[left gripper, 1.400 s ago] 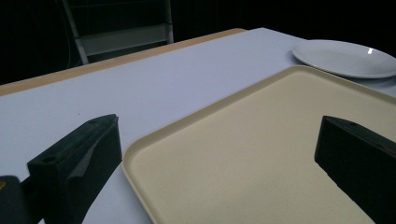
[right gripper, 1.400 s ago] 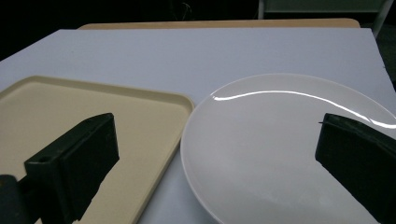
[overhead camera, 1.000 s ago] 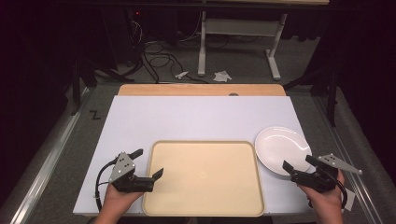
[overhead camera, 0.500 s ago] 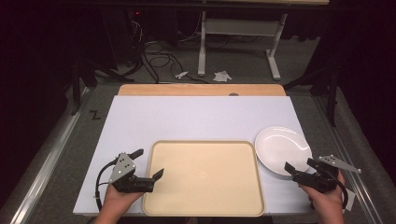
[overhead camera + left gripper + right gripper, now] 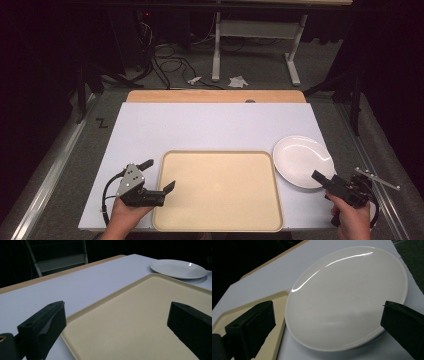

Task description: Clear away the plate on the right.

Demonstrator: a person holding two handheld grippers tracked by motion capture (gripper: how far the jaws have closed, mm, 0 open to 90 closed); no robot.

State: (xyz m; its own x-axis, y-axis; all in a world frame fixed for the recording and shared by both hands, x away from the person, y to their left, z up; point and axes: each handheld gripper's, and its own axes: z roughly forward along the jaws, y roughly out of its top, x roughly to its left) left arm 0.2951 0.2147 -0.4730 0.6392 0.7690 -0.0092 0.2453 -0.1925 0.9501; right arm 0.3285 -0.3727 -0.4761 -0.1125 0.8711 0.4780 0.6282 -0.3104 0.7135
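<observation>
A beige tray point(image 5: 217, 190) lies at the front middle of the white table top point(image 5: 215, 125). Just right of it rests a white plate point(image 5: 302, 161). My left gripper point(image 5: 157, 175) is at the tray's left edge, open and holding nothing; in the left gripper view point(image 5: 116, 312) its jaws straddle the rim of the tray point(image 5: 140, 322), with the plate point(image 5: 178, 268) far off. My right gripper point(image 5: 331, 181) is at the plate's near right rim, open. In the right gripper view point(image 5: 328, 310) the plate point(image 5: 347, 297) lies ahead between the wide-apart jaws, beside a corner of the tray point(image 5: 279, 302).
A wooden strip point(image 5: 215, 96) runs along the table's far edge. Beyond it, on the dark floor, are cables point(image 5: 165, 55), desk legs point(image 5: 292, 55) and crumpled paper point(image 5: 237, 81). Bare white table stretches behind the tray.
The right gripper has shifted slightly at the plate's near rim. The left gripper, tray and plate have stayed put.
</observation>
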